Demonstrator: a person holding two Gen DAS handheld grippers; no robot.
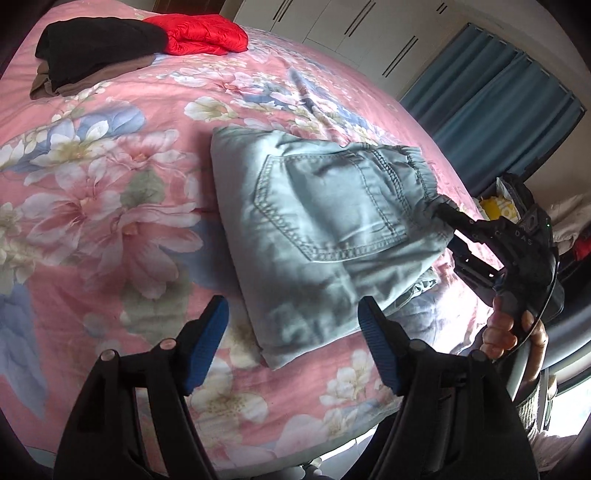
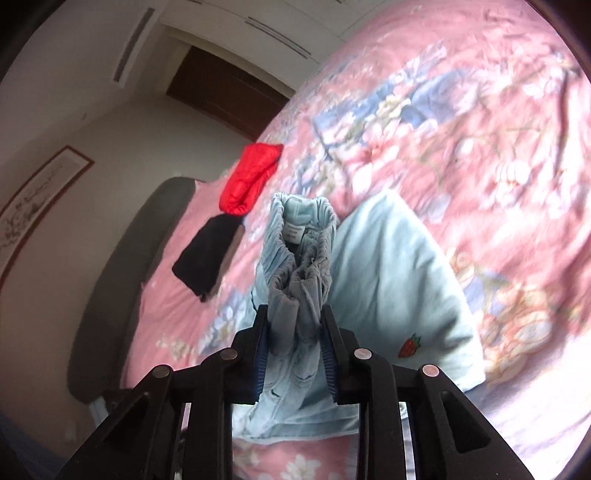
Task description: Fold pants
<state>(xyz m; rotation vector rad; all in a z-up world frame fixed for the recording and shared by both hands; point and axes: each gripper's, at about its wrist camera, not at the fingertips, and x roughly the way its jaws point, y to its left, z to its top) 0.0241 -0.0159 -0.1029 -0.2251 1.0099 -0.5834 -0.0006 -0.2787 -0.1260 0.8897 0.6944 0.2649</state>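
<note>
There, on the bed point(image 1: 110, 192) with its pink flowered cover, lay the pants point(image 1: 325, 229), pale blue and folded into a compact stack, back pocket facing up. Lay near the bed's right edge, well apart from the other clothes. Left tongs point(image 1: 293, 347) hung spread wide just above the near corner of the stack, blue pads point(image 1: 210, 332) touching nothing. Right tongs point(image 2: 295, 347) were pressed together on the gathered elastic waistband point(image 2: 299, 243), pinching the bunched cloth between both pads, with the band standing up past the tips and a small white label showing inside it. From the left wrist view, seen reaching in from the right side and biting the waistband end of the stack. Showed a small strawberry patch point(image 2: 409, 345) on the folded cloth beside the right tongs. Far off near the head of the bed sat a red jacket point(image 1: 207, 35), and just beside it a black garment point(image 1: 99, 48) resting on a brown one.
</note>
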